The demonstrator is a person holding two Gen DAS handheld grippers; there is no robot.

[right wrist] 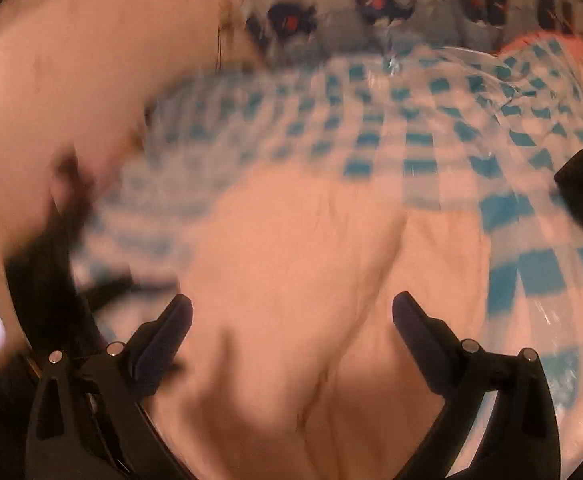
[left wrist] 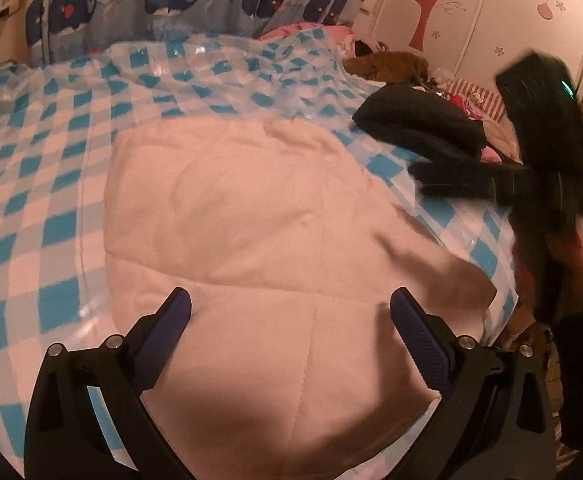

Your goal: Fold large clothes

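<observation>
A large pale cream quilted garment [left wrist: 251, 220] lies spread flat on the bed, with stitched seams crossing it. My left gripper [left wrist: 291, 300] hovers just above its near part, open, with nothing between the fingers. My right gripper [right wrist: 291, 304] is also open and empty over the same garment [right wrist: 291, 240], and its view is motion-blurred. In the left wrist view the right gripper [left wrist: 423, 180] shows as a blurred black shape at the garment's right edge, held by a person's hand.
The bed has a blue-and-white checked cover [left wrist: 51, 128] under clear plastic. A folded black garment [left wrist: 419, 120] lies at the far right, with a brown item [left wrist: 391, 64] behind it. A whale-print curtain [left wrist: 171, 0] and a white wardrobe [left wrist: 471, 20] stand behind the bed.
</observation>
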